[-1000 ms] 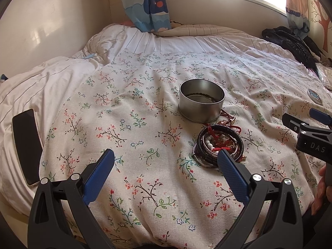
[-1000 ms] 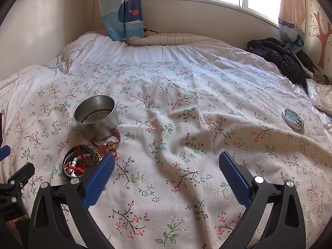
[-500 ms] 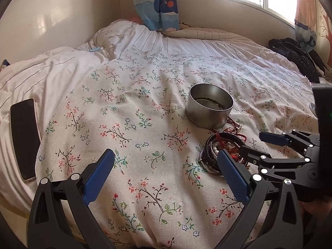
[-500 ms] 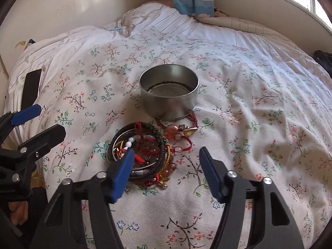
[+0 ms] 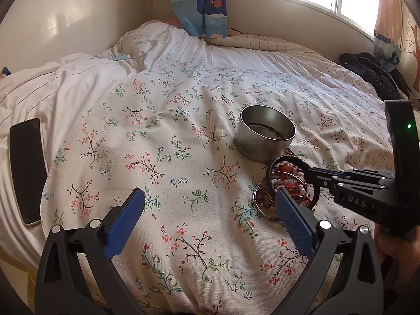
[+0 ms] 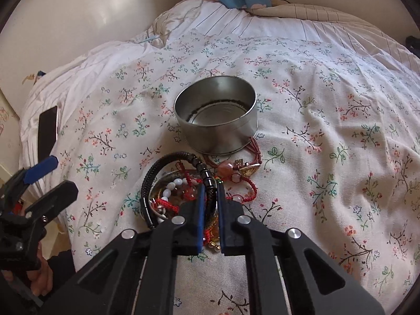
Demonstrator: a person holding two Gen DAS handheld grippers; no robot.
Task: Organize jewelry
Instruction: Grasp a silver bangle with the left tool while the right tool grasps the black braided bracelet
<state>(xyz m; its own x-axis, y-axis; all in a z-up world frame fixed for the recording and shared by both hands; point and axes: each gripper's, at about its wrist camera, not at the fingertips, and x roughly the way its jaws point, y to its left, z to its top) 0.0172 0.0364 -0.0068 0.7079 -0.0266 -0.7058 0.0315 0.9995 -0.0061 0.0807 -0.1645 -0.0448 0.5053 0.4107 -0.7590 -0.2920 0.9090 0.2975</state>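
Observation:
A round metal tin (image 6: 215, 131) (image 5: 262, 144) stands open on the floral sheet. In front of it lies a pile of bracelets (image 6: 181, 191) (image 5: 286, 186) with red cords, pale beads and a gold charm (image 6: 248, 169). My right gripper (image 6: 210, 187) (image 5: 308, 174) reaches into the pile from the right; its jaws are closing, and the pads press on the black braided bracelet (image 6: 168, 157) (image 5: 284, 158), whose far loop arches up. My left gripper (image 5: 209, 193) (image 6: 59, 176) hovers wide open over the sheet left of the pile, holding nothing.
A dark phone (image 5: 26, 168) (image 6: 48, 128) lies at the bed's left edge on the striped white duvet (image 5: 78, 84). Black clothing (image 5: 375, 71) sits at the far right under the window. A person's hand (image 5: 396, 246) holds the right gripper.
My right gripper swung left and down to the bracelet pile, and its jaws went from wide open to closed on the black bracelet. My left gripper barely moved.

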